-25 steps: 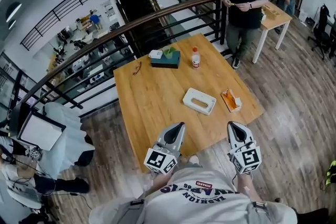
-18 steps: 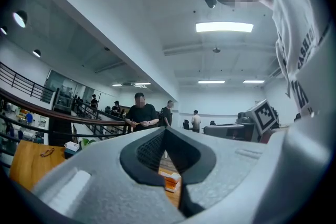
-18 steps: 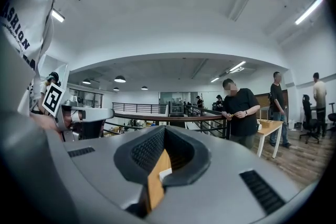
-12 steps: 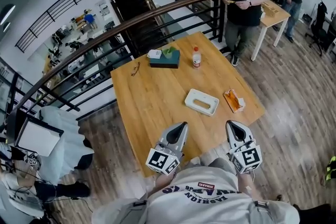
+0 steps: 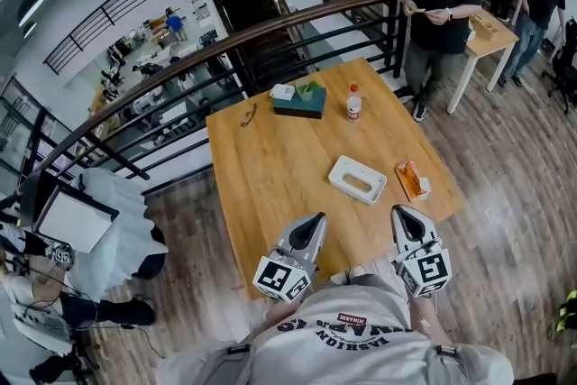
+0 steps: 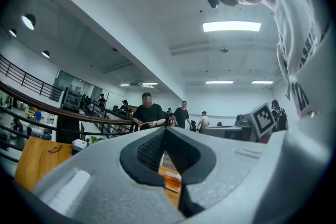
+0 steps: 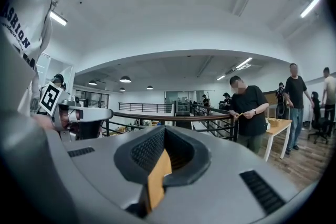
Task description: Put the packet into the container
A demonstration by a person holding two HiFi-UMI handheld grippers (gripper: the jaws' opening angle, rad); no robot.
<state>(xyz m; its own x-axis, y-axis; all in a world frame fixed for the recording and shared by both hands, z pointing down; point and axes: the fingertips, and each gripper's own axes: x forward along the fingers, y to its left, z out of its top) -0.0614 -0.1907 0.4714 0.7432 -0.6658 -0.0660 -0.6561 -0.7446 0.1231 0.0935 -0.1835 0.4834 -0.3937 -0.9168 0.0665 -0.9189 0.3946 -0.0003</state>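
Packet (image 5: 410,179) flat on table (image 5: 270,167), long axis near-to-far (slightly skewed), beside container (image 5: 357,179); left claw (image 5: 313,218), right claw (image 5: 398,211) closed, empty.

My left gripper (image 5: 313,221) and right gripper (image 5: 401,214) hover over the near edge of the wooden table (image 5: 270,185). Ahead, the white container (image 5: 358,179) lies near the orange packet (image 5: 412,180), not touching.

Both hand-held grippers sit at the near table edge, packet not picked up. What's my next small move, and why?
Probably open the right hand-held gripper and ease it forward toward the orange packet. Its jaws are together and empty, and the packet lies untouched on the table just ahead of it, right of the white container.
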